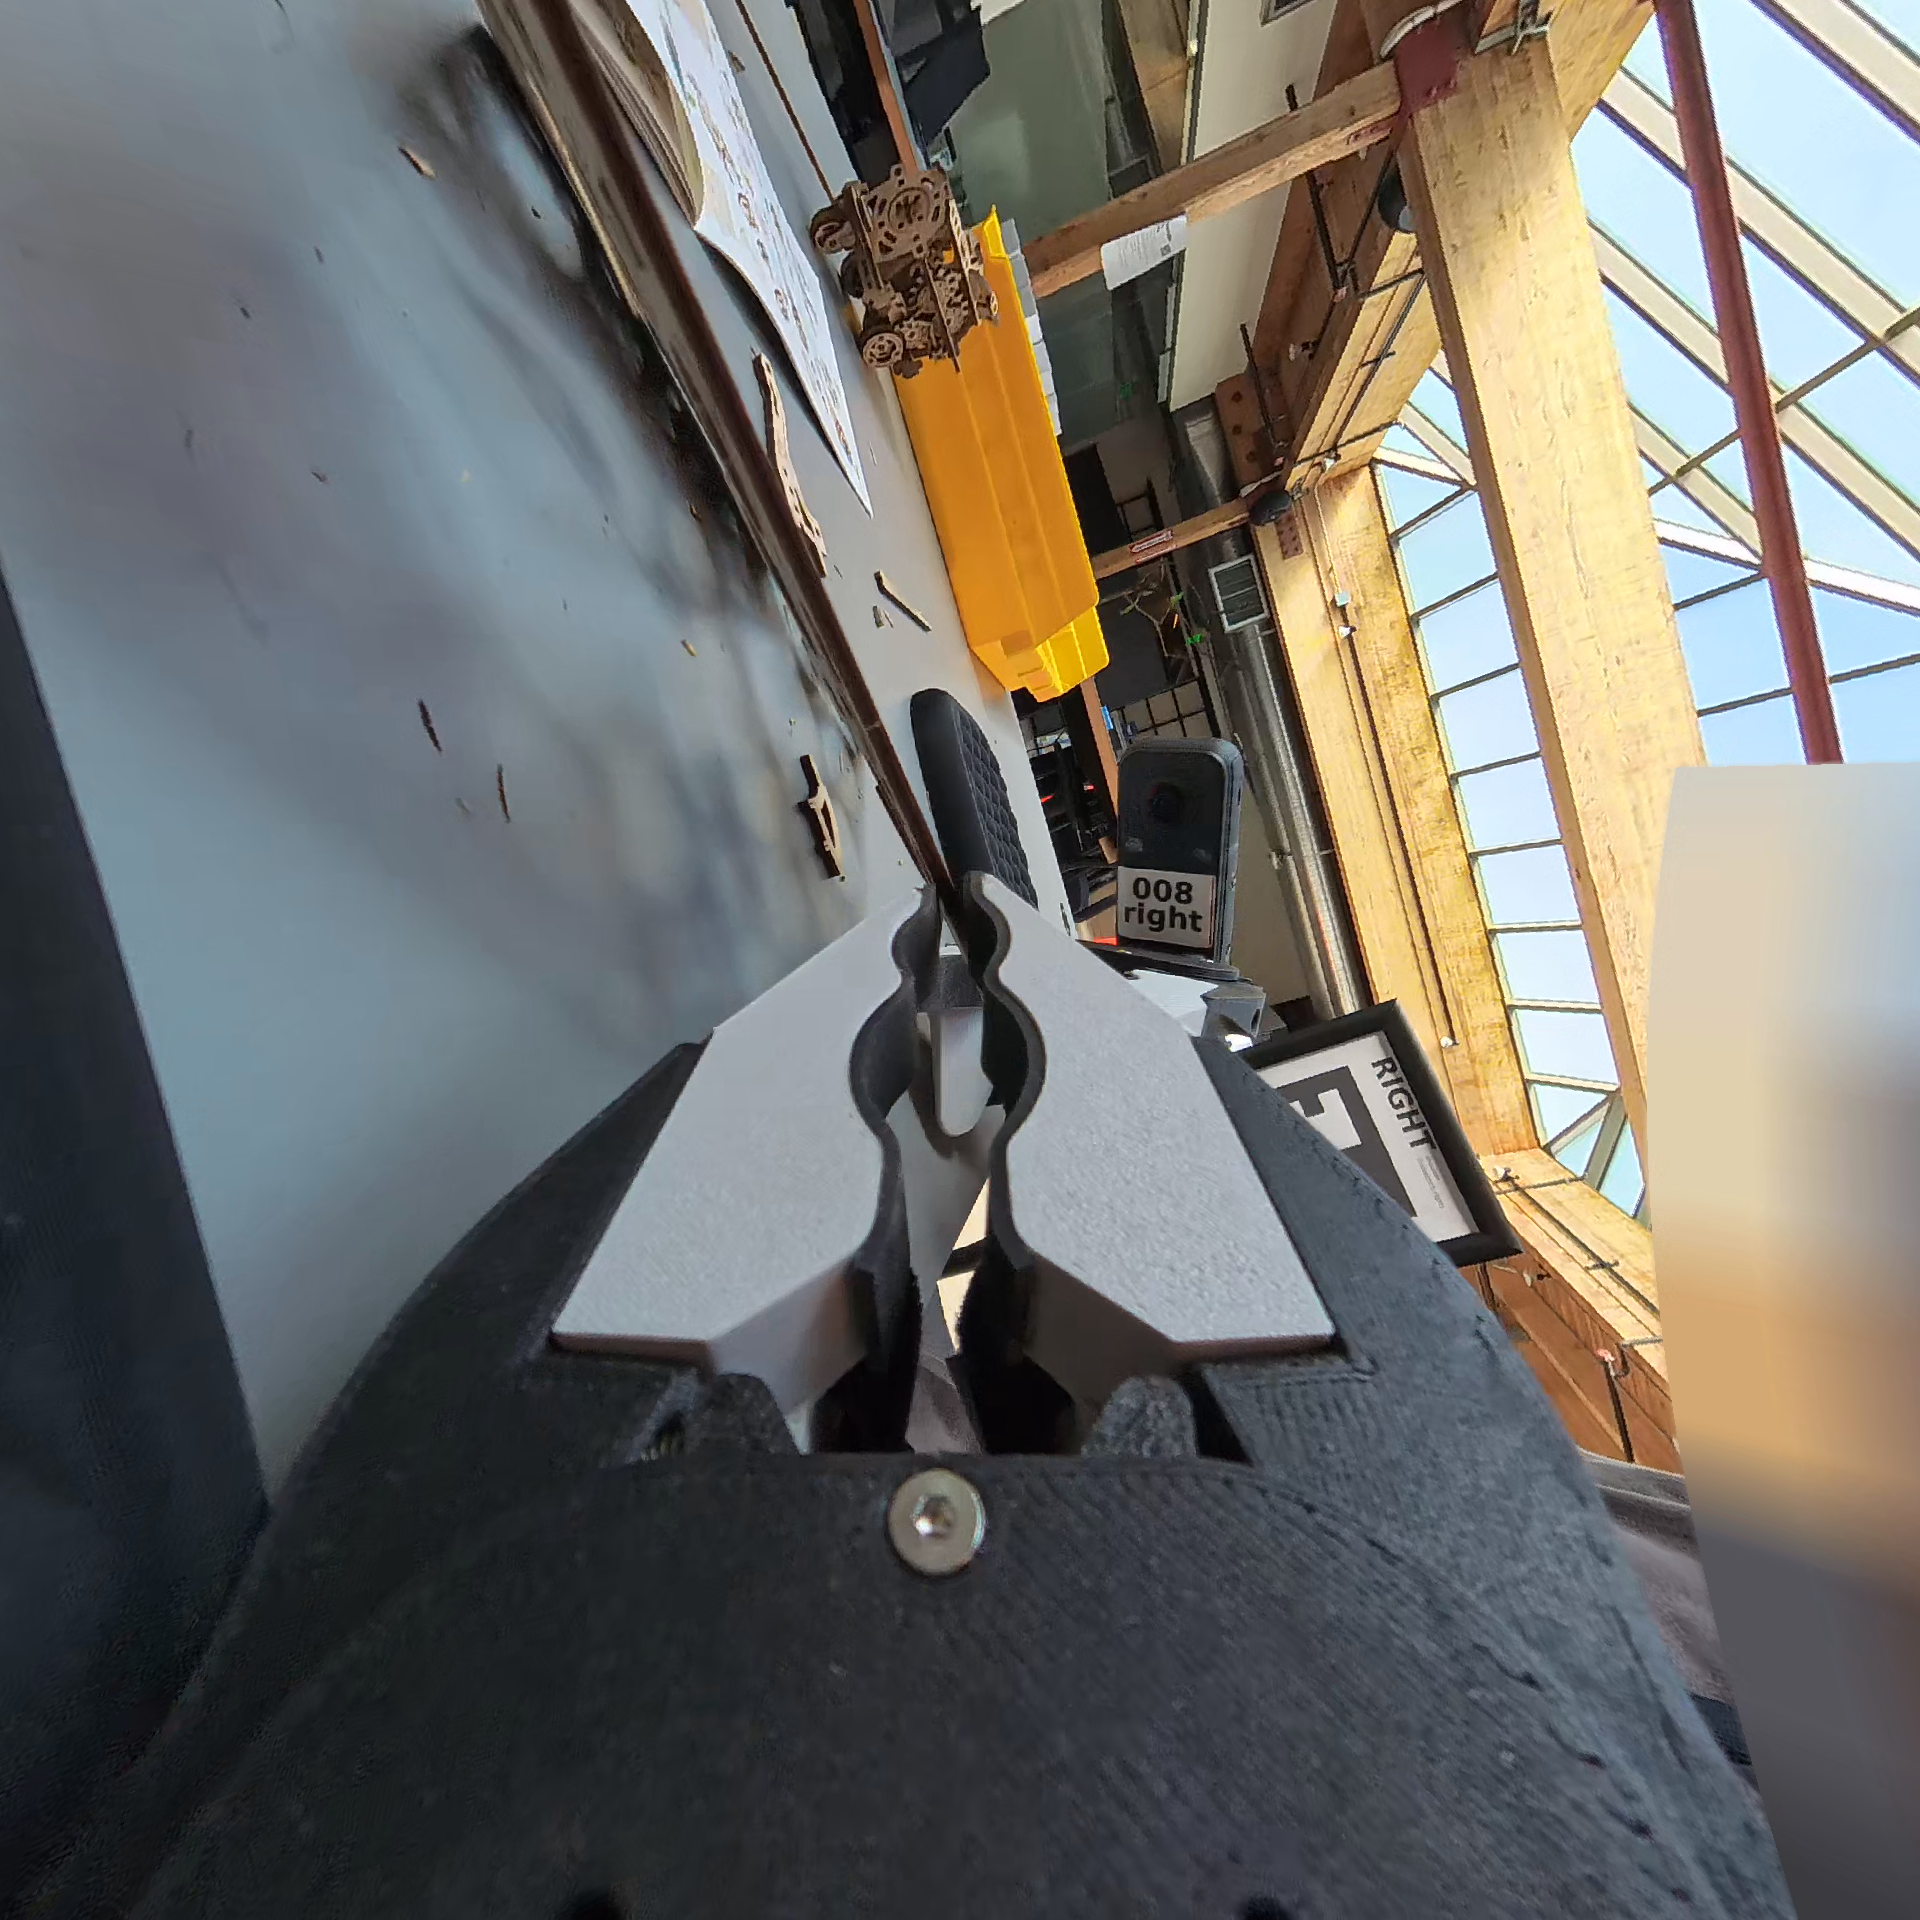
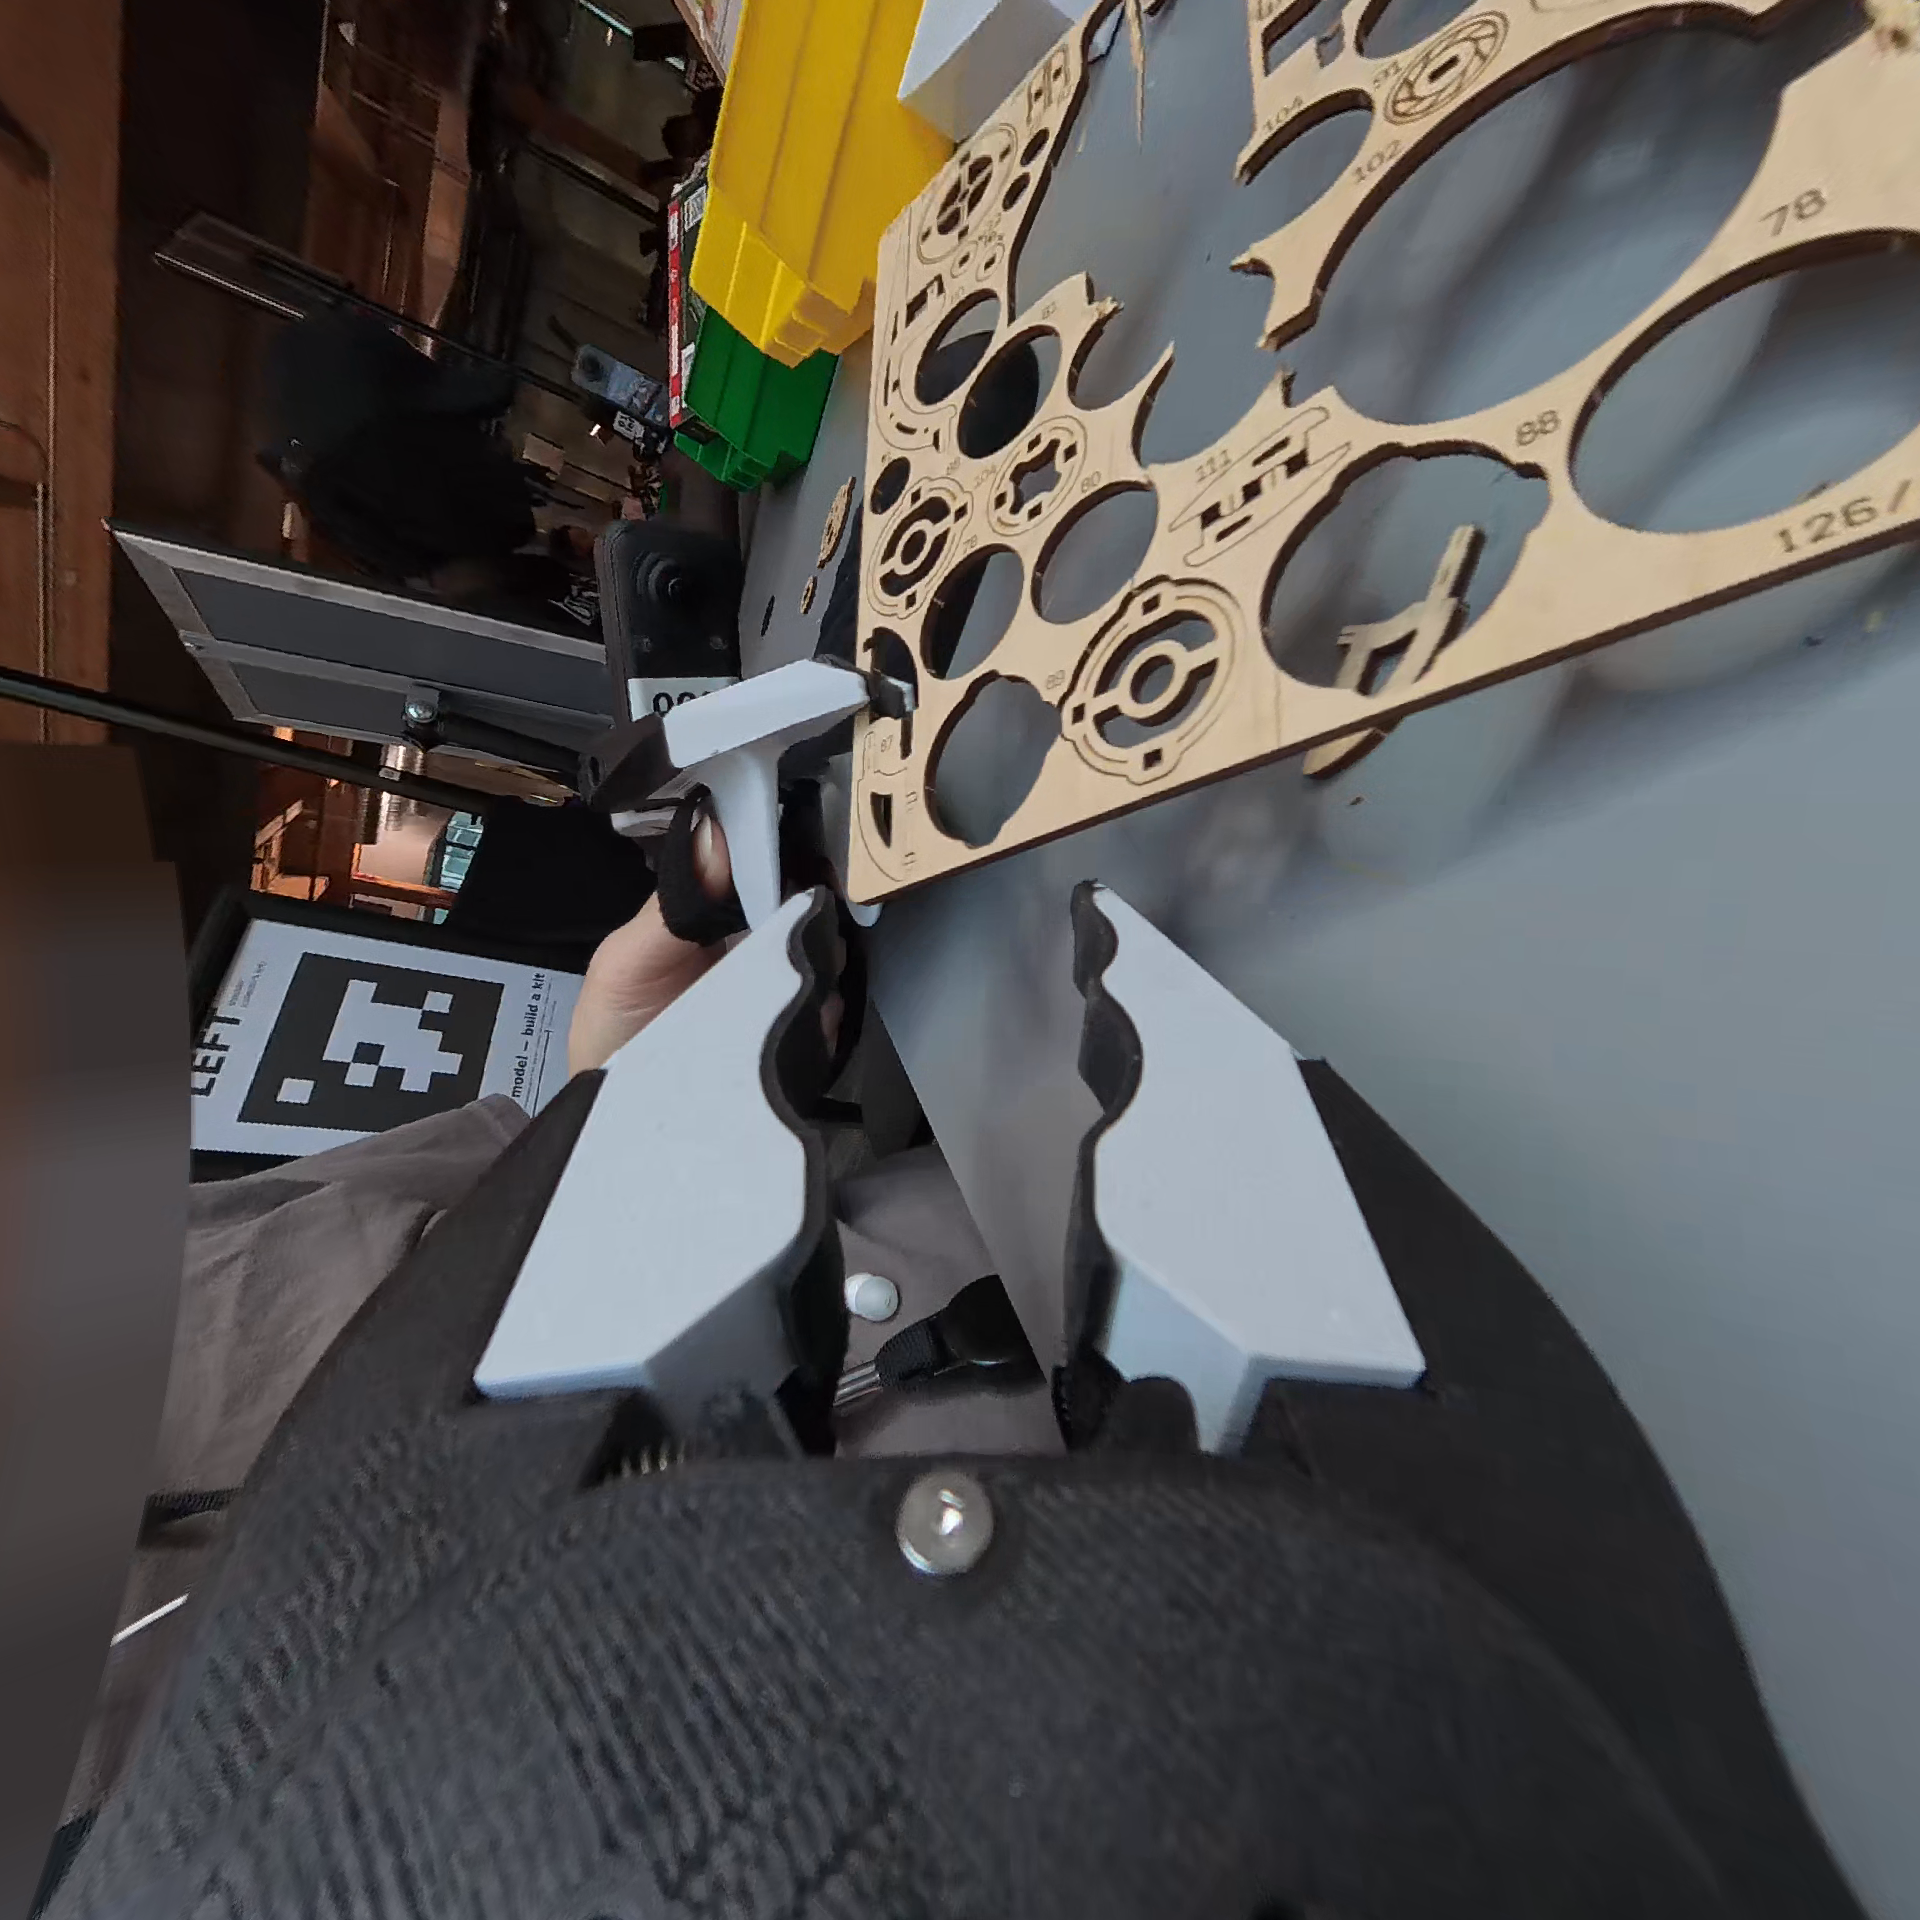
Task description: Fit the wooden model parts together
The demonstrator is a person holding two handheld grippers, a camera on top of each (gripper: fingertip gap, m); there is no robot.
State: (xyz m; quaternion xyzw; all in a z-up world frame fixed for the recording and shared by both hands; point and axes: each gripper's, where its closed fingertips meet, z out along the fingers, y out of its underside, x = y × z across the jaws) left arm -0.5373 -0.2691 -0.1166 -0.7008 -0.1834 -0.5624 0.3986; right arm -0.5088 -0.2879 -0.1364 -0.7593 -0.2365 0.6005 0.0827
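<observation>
A laser-cut wooden sheet [image 2: 1299, 488] with many round cut-outs and several parts still in it lies tilted over the grey table [image 2: 1558, 1091]. In the left wrist view I see it edge-on as a thin brown line [image 1: 790, 582]. My left gripper [image 1: 948, 902] is shut on the sheet's near edge; the right wrist view shows its fingers [image 2: 883, 691] pinching that edge. My right gripper [image 2: 951, 902] is open and empty just below the sheet's lower edge. A small forked wooden part [image 2: 1403, 623] sits in one large hole.
An assembled wooden model car [image 1: 904, 270] stands by a yellow bin [image 1: 997, 468] and an instruction sheet [image 1: 769, 239]. Loose wooden pieces [image 1: 790, 468] and scraps lie on the table. A green bin [image 2: 758, 416] sits beside the yellow one. Framed marker boards [image 2: 374, 1029] stand nearby.
</observation>
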